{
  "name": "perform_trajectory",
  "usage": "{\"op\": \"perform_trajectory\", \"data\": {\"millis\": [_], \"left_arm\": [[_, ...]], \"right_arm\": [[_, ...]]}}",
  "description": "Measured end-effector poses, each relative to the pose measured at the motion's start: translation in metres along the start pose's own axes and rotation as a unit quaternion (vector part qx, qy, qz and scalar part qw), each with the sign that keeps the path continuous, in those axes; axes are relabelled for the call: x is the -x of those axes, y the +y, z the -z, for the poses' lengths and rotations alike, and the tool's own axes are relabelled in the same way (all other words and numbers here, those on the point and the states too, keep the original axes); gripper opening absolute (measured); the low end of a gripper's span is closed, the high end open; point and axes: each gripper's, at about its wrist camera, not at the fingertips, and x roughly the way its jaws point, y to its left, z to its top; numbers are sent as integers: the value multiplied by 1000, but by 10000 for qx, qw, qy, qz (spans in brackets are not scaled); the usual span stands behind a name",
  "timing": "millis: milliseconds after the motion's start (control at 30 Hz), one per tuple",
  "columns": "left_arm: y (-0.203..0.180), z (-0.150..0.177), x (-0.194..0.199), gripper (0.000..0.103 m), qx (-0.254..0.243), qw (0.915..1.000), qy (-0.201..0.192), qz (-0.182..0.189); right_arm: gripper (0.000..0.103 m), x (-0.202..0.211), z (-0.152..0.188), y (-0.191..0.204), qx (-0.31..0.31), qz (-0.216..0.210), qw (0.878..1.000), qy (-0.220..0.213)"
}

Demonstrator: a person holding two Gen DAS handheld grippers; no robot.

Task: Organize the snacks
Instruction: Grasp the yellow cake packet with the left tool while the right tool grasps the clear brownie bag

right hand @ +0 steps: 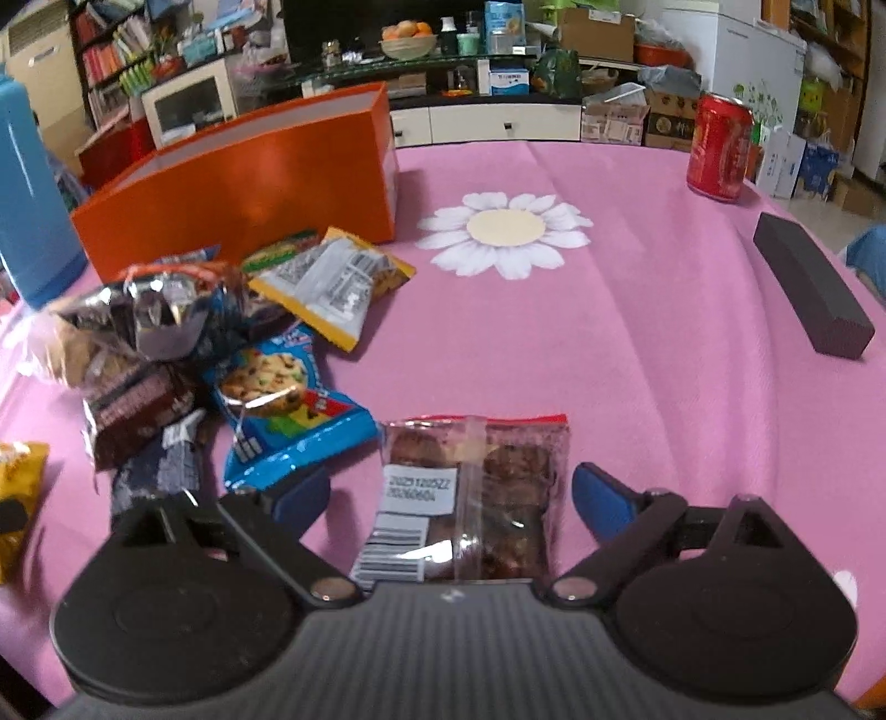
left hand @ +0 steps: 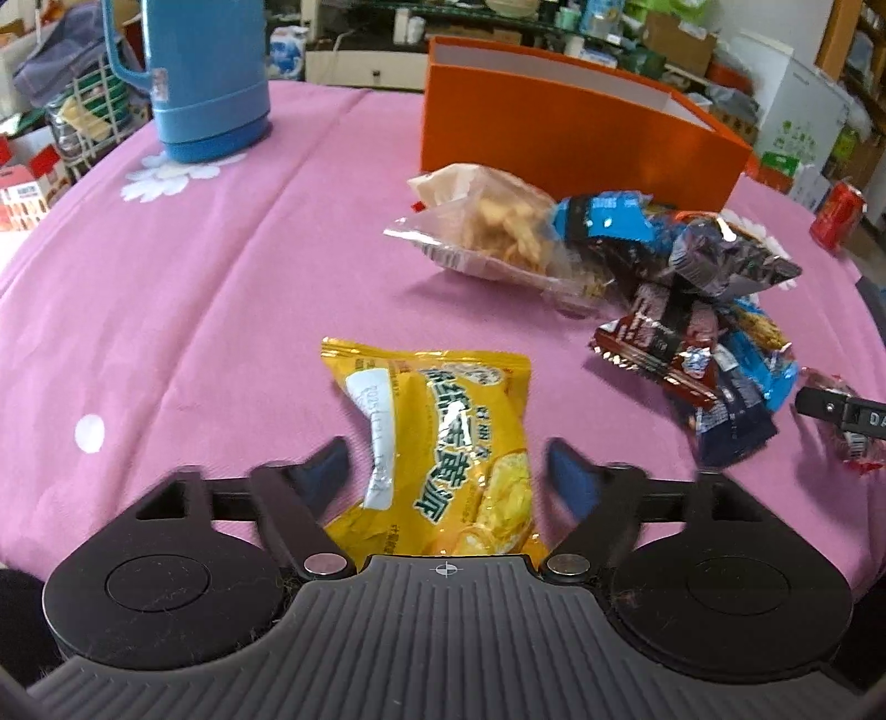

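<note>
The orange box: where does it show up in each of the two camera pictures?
Left wrist view: the orange box stands at top centre-right, behind the snack pile.
Right wrist view: the box is upper left, again behind the pile.
Shared landmark: the red can.

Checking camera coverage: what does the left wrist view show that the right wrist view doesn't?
Left wrist only: the left hand-held gripper, open around the yellow chip bag, and the thermos handle.
Right wrist only: the right hand-held gripper, open around the clear brownie packet, the daisy print and the black block.
Both: orange box, snack pile, red can, blue thermos.
</note>
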Motion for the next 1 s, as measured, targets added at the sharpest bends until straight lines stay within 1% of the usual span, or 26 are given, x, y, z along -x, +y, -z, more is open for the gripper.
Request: {"op": "perform_trajectory", "data": {"millis": [33,67,133,200,267,400,600,667,800,1000], "left_arm": [[1,1,-1,67,14,10000,2,-13],[1,1,-2,67,18,10000,30,3],[3,2,-5,68,42,10000,84,-19],[3,3,-6,69,10,9999,58,-114],[4,2,-7,70,34,9999,52,-130],[3,4,-8,72,-17,9999,34,-164],[-1,6,-10,75,-159,9996,-4,-248],[-1,7,-10,75,-165,9996,-27,-241],[-1,7,-11,75,-219,9992,-41,-332],[-2,8,-11,75,-242,9990,-47,-365]], "right_arm": [[101,-1,1,3,80,55,9999,33],[101,-3,2,7,191,158,9997,26],[101,-2,5,8,95,184,9998,-76],[101,-1,9,8,106,195,9996,-192],[101,1,12,6,160,138,9994,-280],[101,3,13,5,196,109,9994,-270],[100,0,4,8,68,257,9996,11],[101,0,3,9,136,204,9997,65],[100,0,3,8,198,138,9997,46],[101,-5,1,6,203,125,9997,-61]]}}
